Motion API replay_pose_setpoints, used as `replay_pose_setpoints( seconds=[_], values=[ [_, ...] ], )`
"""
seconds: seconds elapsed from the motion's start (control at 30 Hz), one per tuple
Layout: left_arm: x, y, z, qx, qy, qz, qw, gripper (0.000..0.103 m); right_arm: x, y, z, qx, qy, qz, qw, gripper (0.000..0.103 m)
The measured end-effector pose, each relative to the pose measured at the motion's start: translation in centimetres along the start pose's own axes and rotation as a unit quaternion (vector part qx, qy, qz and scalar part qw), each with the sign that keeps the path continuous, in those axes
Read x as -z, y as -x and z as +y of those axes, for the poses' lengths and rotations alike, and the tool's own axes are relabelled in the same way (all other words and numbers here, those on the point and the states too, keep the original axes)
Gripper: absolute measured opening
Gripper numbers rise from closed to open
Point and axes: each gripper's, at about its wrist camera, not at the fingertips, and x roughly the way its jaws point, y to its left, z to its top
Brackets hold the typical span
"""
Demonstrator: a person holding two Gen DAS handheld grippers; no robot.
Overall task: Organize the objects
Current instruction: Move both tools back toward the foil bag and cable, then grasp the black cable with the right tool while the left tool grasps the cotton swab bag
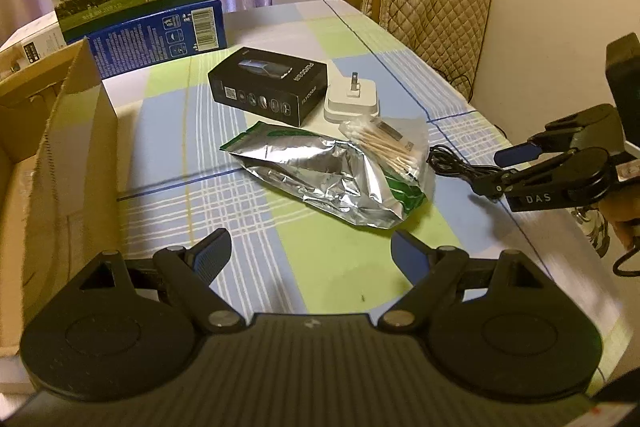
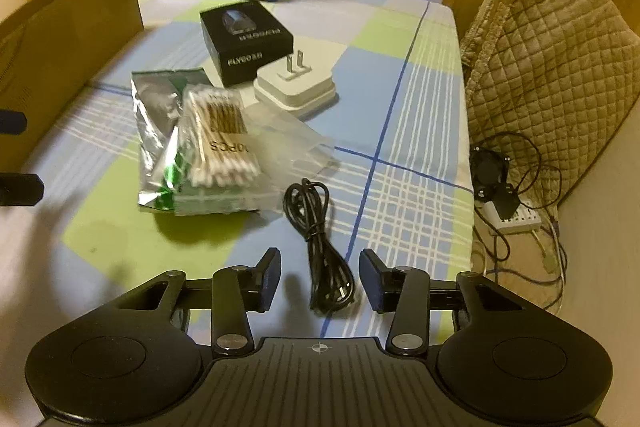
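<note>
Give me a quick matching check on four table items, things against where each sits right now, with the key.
Things:
1. black cable
2. cotton swab pack
3. white plug adapter
4. cardboard box

Places:
A. lying partly on the foil bag
B. right beside the black product box
C. at the table's left edge, open
D. between the open right gripper fingers

Pairs: 1-D, 2-A, 3-B, 4-C

Cardboard box point(image 1: 60, 131) cut off at left edge, contents hidden.
</note>
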Motion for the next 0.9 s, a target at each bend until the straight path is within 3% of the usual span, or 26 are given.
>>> replay_pose_setpoints(
  seconds=[0.1, 0.17, 0.2, 0.67, 0.9],
  values=[
    [0.0, -0.7, 0.2, 0.002, 0.007, 0.003, 1.0, 0.084, -0.1, -1.3, 0.0, 0.005, 0.01, 0.011, 1.0, 0.033],
    [0.1, -1.1, 0.4, 0.002, 0.012, 0.006, 0.9999, 0.084, -0.1, -1.9, 0.1, 0.005, 0.014, 0.014, 1.0, 0.019],
    [0.1, -1.2, 0.5, 0.002, 0.013, 0.007, 0.9999, 0.084, -0.1, -1.9, 0.2, 0.002, 0.01, 0.013, 1.0, 0.018],
    [0.6, -1.1, 1.4, 0.005, 0.012, 0.014, 0.9998, 0.084, -0.9, -1.1, 6.0, -0.13, 0.063, 0.015, 0.989, 0.016],
    [-0.6, -2.4, 0.3, 0.027, -0.012, -0.001, 0.9996, 0.08, -0.4, -0.5, 3.8, -0.1, -0.008, 0.021, 0.995, 0.016]
  ],
)
